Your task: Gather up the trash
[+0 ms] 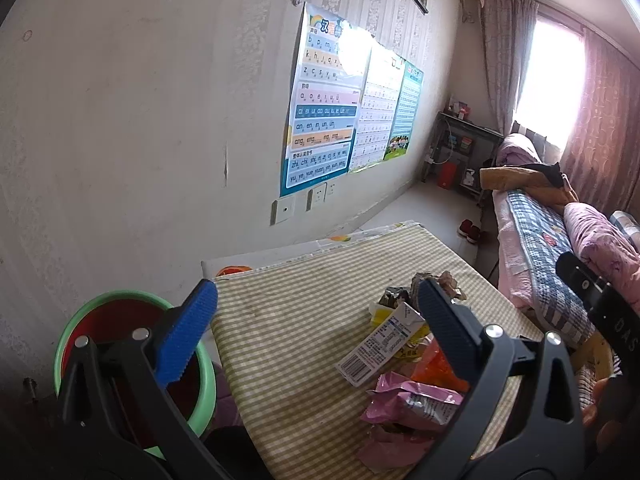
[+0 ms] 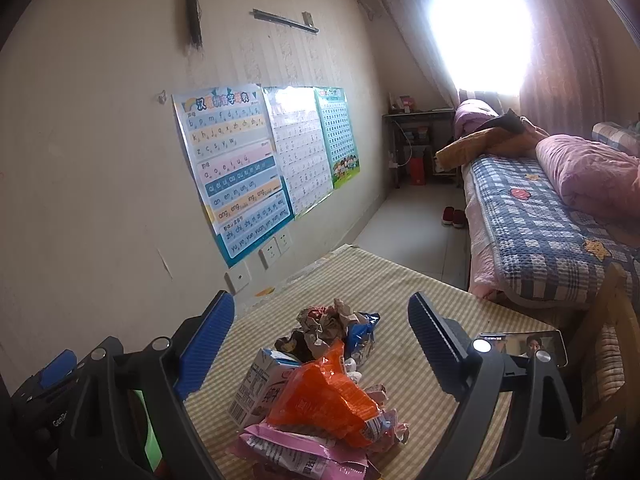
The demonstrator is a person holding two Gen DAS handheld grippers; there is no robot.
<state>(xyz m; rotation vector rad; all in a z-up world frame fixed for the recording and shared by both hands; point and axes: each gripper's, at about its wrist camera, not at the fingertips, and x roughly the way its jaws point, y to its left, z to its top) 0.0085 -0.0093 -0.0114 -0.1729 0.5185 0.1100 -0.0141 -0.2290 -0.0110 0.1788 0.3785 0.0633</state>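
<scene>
Left gripper (image 1: 316,316): I'm holding it wide open (empty), lower frame.
Right gripper (image 2: 320,320): hanging agape, empty, over wrappers (image 2: 324,396) on tabletop (image 2: 420,292).
Bin (image 1: 72,312): sitting lower left.

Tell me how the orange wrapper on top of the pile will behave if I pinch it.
The orange wrapper looks like thin crinkled film, so probably floppy and very light. Its glossy surface may slip between the jaws. It lies on the pink packet, which could shift with it.

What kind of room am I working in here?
Most likely a home bedroom, probably used by a child: a bed with a blue checked quilt, colourful pinyin learning posters on the wall, and pink curtains at the window.
</scene>
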